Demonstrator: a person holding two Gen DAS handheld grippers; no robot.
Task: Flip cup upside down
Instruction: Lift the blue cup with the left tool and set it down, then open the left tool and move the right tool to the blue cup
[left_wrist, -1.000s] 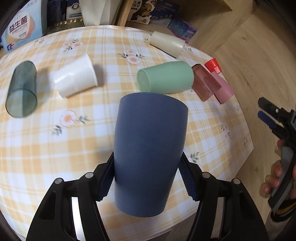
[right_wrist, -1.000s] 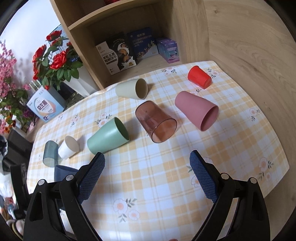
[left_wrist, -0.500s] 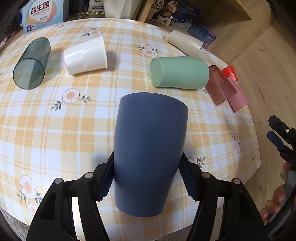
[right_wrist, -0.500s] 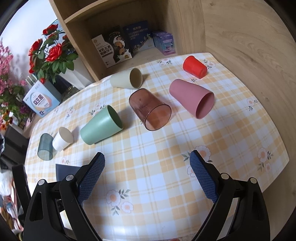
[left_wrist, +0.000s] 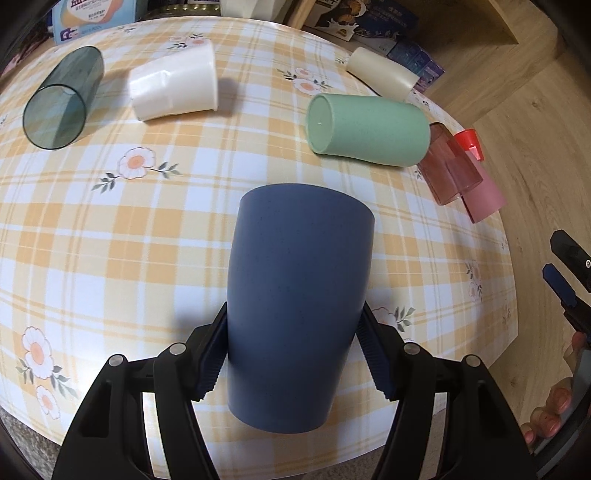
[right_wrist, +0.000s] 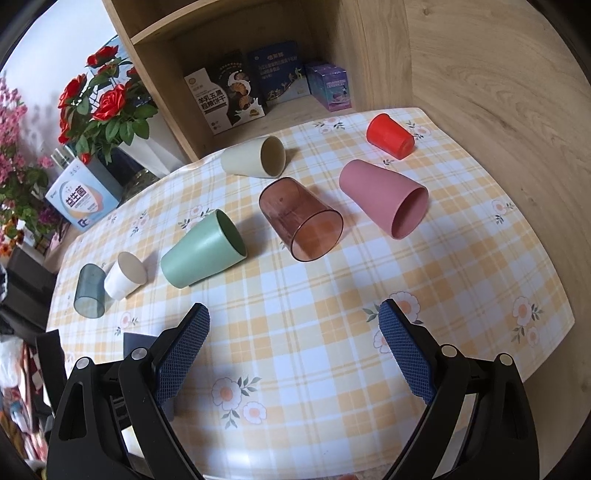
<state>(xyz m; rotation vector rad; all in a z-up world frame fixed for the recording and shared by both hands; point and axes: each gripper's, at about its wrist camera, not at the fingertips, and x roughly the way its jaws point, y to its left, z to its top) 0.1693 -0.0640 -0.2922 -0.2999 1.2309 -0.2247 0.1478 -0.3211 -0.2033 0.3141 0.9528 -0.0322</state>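
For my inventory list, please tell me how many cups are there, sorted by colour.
Dark blue cup, held in the left gripper: 1
Green cup: 1
White cup: 1
Grey clear cup: 1
Cream cup: 1
Brown clear cup: 1
Pink cup: 1
Red cup: 1
Total: 8

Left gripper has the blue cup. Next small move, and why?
Probably lower it straight down onto the tablecloth, then open. The left gripper is clamped on the blue cup, wide end pointing away toward the cloth, over a bare patch short of the green cup. The right gripper is open and idle.
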